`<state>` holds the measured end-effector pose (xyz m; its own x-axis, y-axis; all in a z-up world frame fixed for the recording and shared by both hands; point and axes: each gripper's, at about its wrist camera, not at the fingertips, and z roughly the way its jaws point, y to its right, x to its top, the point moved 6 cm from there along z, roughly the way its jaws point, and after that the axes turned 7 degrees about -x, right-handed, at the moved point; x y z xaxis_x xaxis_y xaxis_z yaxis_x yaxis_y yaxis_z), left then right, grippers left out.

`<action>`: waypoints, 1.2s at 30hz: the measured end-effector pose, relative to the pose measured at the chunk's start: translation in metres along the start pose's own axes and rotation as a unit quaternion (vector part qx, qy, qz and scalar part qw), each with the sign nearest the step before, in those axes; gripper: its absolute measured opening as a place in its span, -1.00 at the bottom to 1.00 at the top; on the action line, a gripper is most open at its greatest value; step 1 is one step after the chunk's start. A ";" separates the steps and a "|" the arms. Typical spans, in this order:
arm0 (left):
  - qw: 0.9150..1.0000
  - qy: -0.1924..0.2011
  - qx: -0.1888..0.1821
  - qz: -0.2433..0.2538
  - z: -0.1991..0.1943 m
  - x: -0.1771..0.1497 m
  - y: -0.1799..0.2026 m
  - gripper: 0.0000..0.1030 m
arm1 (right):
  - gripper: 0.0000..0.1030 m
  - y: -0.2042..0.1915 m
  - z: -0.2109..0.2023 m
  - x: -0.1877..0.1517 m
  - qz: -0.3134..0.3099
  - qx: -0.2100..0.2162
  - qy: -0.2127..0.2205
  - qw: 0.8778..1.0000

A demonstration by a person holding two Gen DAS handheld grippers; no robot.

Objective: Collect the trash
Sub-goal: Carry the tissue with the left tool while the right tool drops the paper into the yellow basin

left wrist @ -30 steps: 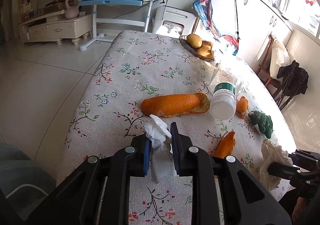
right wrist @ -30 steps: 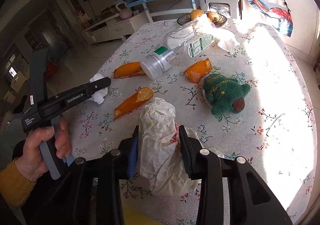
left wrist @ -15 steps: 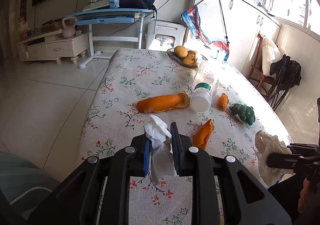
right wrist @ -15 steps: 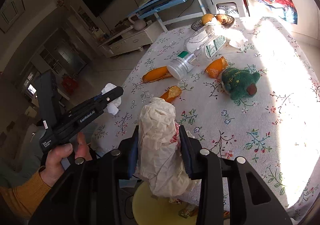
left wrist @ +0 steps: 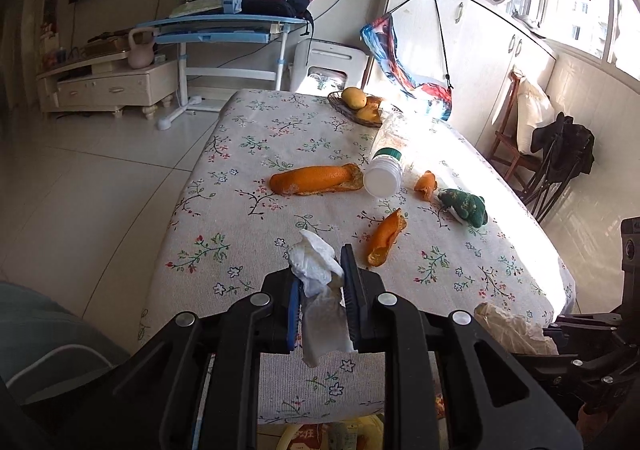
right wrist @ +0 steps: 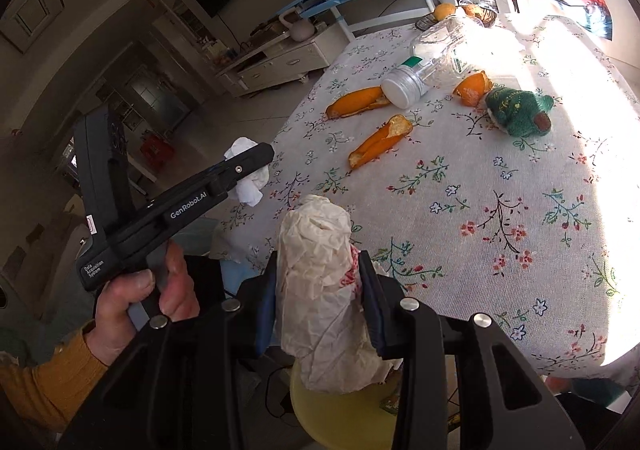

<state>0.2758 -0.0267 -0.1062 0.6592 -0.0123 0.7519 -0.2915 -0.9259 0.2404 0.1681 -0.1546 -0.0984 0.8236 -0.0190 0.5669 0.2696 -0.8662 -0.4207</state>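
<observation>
My left gripper [left wrist: 320, 270] is shut on a crumpled white tissue [left wrist: 314, 264], held above the near edge of the floral table [left wrist: 240, 154]. It also shows in the right wrist view [right wrist: 248, 170]. My right gripper [right wrist: 318, 270] is shut on a crumpled white paper bag [right wrist: 320, 290], held off the table's near edge above a yellow bin [right wrist: 344, 414]. On the table lie a long orange peel [left wrist: 316, 179], a smaller peel [left wrist: 386, 236], another peel piece [left wrist: 425, 184] and a clear plastic bottle [left wrist: 384, 174] on its side.
A green knitted toy [left wrist: 464, 206] lies at the table's right. A basket of fruit [left wrist: 360, 106] stands at the far end. A chair [left wrist: 516, 138] stands right of the table. A blue desk [left wrist: 224, 30] and low cabinet [left wrist: 104, 86] stand beyond.
Both grippers have pulled back from the table toward its near edge, each still holding its trash. The yellow bin has come into view under the right gripper.
</observation>
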 end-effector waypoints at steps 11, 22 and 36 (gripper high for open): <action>1.000 -0.015 -0.012 0.006 -0.012 -0.025 0.015 -0.64 | -0.27 -0.011 0.005 -0.031 0.000 -0.006 -0.033 0.999; 0.998 -0.044 -0.026 0.047 -0.018 -0.059 0.045 -0.64 | -0.21 -0.019 0.015 -0.070 -0.010 -0.024 -0.091 0.996; 0.994 -0.064 -0.024 0.090 -0.029 -0.085 0.065 -0.64 | 0.26 -0.003 0.001 -0.069 0.021 -0.066 -0.072 0.995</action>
<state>0.1808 -0.0748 -0.1362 0.6752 -0.2269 0.7019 -0.4433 -0.8853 0.1403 0.1109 -0.1503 -0.1370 0.8979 0.0069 0.4401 0.1733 -0.9247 -0.3390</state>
